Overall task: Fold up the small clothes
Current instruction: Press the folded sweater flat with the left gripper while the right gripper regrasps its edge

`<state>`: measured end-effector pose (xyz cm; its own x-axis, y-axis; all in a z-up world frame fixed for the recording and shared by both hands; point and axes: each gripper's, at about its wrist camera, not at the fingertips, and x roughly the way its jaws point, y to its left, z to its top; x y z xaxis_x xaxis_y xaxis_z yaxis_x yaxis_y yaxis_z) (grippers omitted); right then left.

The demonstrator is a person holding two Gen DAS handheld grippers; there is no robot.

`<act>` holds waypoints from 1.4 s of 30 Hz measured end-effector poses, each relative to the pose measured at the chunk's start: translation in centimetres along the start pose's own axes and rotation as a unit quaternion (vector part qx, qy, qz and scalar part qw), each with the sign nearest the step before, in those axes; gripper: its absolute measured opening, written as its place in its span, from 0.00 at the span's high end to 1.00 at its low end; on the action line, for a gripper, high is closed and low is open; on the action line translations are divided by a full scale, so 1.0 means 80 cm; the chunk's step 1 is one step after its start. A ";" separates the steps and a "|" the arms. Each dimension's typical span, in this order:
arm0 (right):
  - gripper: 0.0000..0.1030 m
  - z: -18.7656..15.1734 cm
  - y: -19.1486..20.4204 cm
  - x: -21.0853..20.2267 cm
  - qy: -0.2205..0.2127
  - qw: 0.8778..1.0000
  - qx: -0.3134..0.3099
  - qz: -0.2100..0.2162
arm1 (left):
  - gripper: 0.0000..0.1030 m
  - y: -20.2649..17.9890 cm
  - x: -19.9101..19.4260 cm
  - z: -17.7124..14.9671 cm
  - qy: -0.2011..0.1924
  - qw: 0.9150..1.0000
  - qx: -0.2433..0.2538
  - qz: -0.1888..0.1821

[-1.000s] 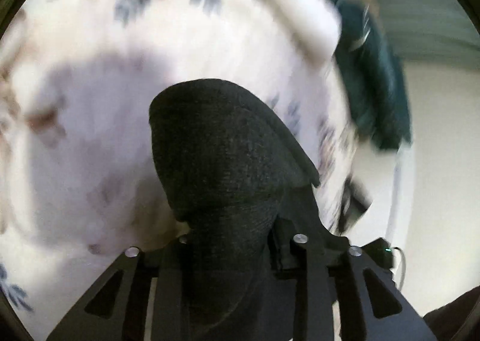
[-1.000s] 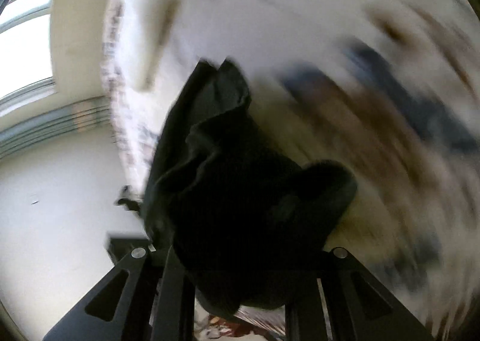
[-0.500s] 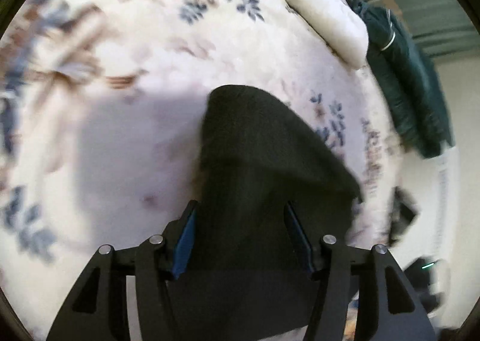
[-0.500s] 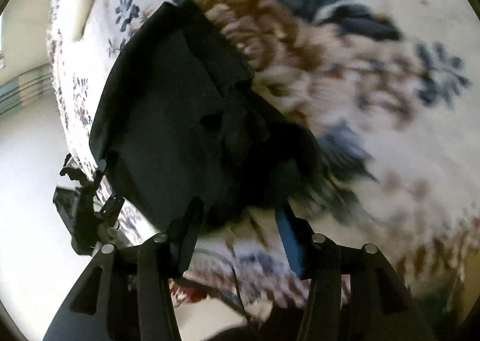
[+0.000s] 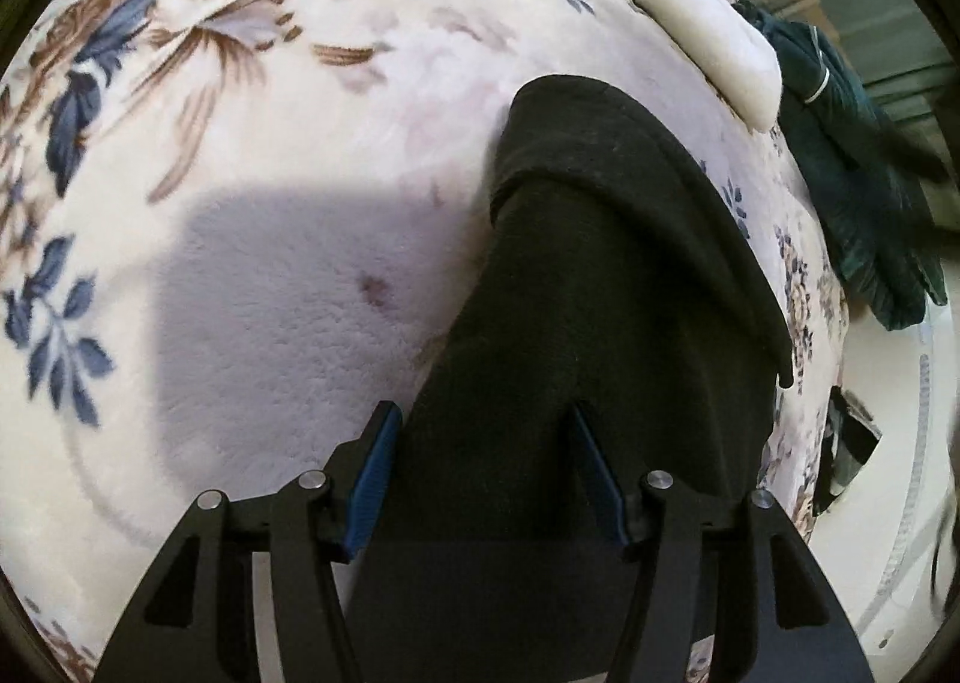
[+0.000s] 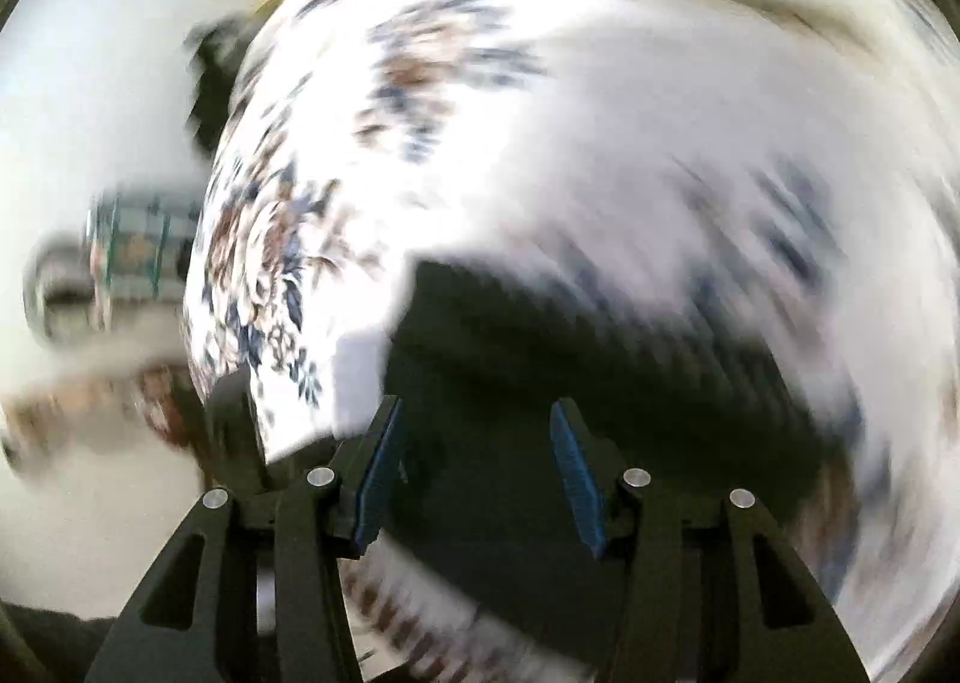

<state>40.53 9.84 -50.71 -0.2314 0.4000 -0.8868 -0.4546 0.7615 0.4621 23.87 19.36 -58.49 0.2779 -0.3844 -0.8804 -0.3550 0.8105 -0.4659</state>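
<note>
Left wrist: floral plush blanket (image 5: pixel 252 239).

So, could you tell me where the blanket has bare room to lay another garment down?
Left of the black garment, the floral blanket lies bare. It is crowded at the right edge: white pillow and dark green jacket.

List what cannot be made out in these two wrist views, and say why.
- Black garment, left wrist view: its near end is hidden behind the left gripper.
- Dark green clothing, left wrist view: cut off by the lens edge.
- Right wrist view: motion blur smears the floral blanket.
</note>
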 end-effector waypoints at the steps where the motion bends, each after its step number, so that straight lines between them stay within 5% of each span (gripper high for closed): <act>1: 0.49 0.024 0.010 0.021 0.014 1.000 -0.024 -0.010 | 0.45 0.002 0.000 0.001 0.001 1.000 -0.003 -0.005; 5: 0.52 0.076 0.039 0.095 0.090 0.991 -0.097 -0.038 | 0.44 0.006 0.003 0.006 0.003 1.000 -0.005 -0.019; 6: 0.59 0.079 0.045 0.116 0.121 0.984 -0.124 -0.046 | 0.44 0.005 0.004 0.007 0.003 1.000 -0.003 -0.020; 7: 0.86 0.072 0.047 0.125 0.128 0.980 -0.138 -0.062 | 0.44 0.004 0.005 0.008 0.004 1.000 -0.001 -0.023; 8: 0.89 0.074 0.045 0.130 0.131 0.979 -0.139 -0.070 | 0.44 0.004 0.006 0.008 0.004 1.000 0.000 -0.026; 14: 0.99 0.113 -0.040 0.120 0.087 0.994 0.062 -0.020 | 0.44 -0.005 0.015 0.001 0.015 0.998 0.023 -0.050; 18: 1.00 0.136 -0.089 0.104 0.037 0.989 0.141 0.001 | 0.44 -0.005 0.016 -0.003 0.028 0.998 0.022 -0.057; 22: 1.00 0.136 -0.092 0.051 0.029 0.990 0.116 0.079 | 0.44 -0.004 0.001 0.004 0.034 0.998 0.011 -0.047; 24: 0.96 0.123 -0.087 0.019 0.029 0.994 0.079 0.075 | 0.44 -0.004 -0.011 0.009 0.023 0.999 0.014 -0.037; 26: 0.64 0.104 -0.074 0.006 0.029 0.997 0.039 0.058 | 0.44 0.000 -0.015 0.017 0.019 0.999 0.012 -0.036; 28: 0.55 0.092 -0.065 0.012 0.047 0.997 0.016 0.057 | 0.44 0.001 -0.009 0.028 0.021 0.999 0.007 -0.035; 31: 0.55 0.081 -0.045 0.043 0.064 0.997 -0.012 0.035 | 0.44 -0.004 0.008 0.046 0.022 0.999 0.003 -0.043; 34: 0.55 0.081 -0.037 0.075 0.075 0.995 -0.016 0.057 | 0.47 -0.011 0.015 0.062 -0.001 0.997 -0.002 -0.073; 36: 0.81 0.082 -0.029 0.089 0.068 0.996 -0.030 0.054 | 0.67 -0.018 0.018 0.066 -0.010 0.997 0.004 -0.082; 37: 0.97 0.083 -0.027 0.094 0.065 0.996 -0.031 0.044 | 0.69 -0.020 0.018 0.066 -0.012 0.997 0.005 -0.079; 42: 0.98 0.088 -0.052 0.079 0.004 0.998 0.037 0.046 | 0.76 -0.014 0.006 0.052 -0.025 0.995 0.000 -0.093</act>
<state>47.00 12.78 -58.23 -0.2759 0.4664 -0.8405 -0.3658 0.7576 0.5405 28.10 20.07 -58.00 0.3828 -0.5047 -0.7738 -0.2938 0.7276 -0.6199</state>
